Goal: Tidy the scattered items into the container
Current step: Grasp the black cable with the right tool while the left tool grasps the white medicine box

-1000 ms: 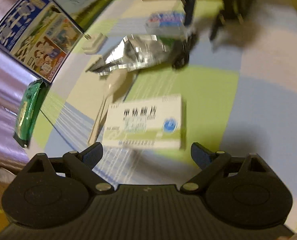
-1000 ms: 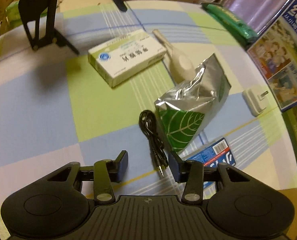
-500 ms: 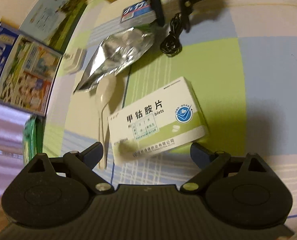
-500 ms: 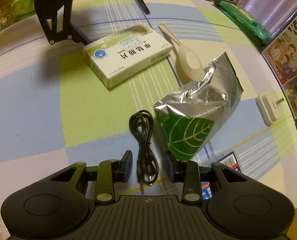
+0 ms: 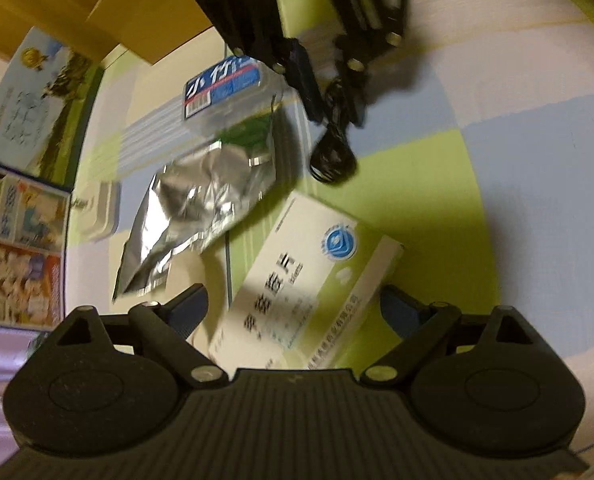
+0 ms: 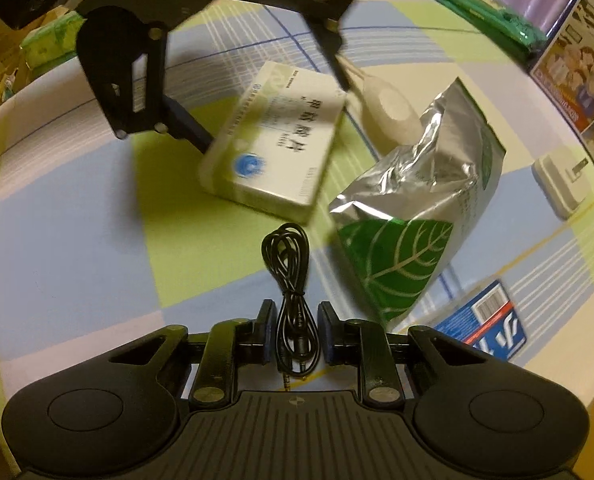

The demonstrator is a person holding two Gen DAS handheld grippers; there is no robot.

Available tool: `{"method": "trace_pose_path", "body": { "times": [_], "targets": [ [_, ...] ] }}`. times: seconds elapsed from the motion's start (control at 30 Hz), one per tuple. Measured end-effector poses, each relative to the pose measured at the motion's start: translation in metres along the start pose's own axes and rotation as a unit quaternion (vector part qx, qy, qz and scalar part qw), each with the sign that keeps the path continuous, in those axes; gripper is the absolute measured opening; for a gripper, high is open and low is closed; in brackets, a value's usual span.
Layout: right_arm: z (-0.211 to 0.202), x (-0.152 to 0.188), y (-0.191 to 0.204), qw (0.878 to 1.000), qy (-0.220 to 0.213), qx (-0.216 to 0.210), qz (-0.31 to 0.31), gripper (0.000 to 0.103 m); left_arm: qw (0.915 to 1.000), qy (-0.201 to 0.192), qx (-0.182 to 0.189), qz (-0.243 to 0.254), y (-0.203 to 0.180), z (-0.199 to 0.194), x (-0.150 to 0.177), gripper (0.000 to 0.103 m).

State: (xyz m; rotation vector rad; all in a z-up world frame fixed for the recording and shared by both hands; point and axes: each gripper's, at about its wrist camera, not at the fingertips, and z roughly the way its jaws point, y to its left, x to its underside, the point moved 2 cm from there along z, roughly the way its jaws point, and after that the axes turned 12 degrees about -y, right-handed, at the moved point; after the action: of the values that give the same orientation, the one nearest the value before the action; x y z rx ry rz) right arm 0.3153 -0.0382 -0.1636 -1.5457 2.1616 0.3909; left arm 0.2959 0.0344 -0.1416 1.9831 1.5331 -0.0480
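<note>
I had the right gripper half-open round the cable on the table — needed to pinch mid-bundle. Left gripper wide open astride the box, prob. not touching.

The medicine box is motion-blurred in both views, so only its large characters and blue round logo can be made out; its small print is unreadable. In the left wrist view its near end is hidden behind the left tool. The white spoon is partly covered by the foil pouch, and its handle passes behind the left tool's finger. The blue tissue pack is half hidden by the right tool's body. The green packet and the printed carton are cut off by the picture's edge. The cardboard box shows only a corner.
</note>
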Motion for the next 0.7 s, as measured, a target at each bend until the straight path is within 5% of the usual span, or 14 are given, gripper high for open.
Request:
{"method": "trace_pose_path", "body": {
  "times": [0.2,0.33,0.53,0.7],
  "targets": [
    [-0.006,0.006,0.008,1.0,0.008,-0.006,0.02,0.019,0.9968,-0.003,0.057,-0.056,0.024,0.023,-0.022,0.092],
    [-0.01,0.012,0.005,0.999,0.003,-0.006,0.047,0.019,0.9847,0.017,0.104,-0.139,0.043,0.036,-0.024,0.086],
    [-0.016,0.016,0.003,0.995,0.009,0.024,0.096,0.019,0.9743,0.056,0.066,-0.208,0.037,0.03,-0.021,0.08],
    [-0.023,0.02,0.007,0.987,0.002,0.047,0.151,0.018,0.9413,0.071,0.021,-0.329,0.024,0.016,-0.023,0.073]
  ]
}}
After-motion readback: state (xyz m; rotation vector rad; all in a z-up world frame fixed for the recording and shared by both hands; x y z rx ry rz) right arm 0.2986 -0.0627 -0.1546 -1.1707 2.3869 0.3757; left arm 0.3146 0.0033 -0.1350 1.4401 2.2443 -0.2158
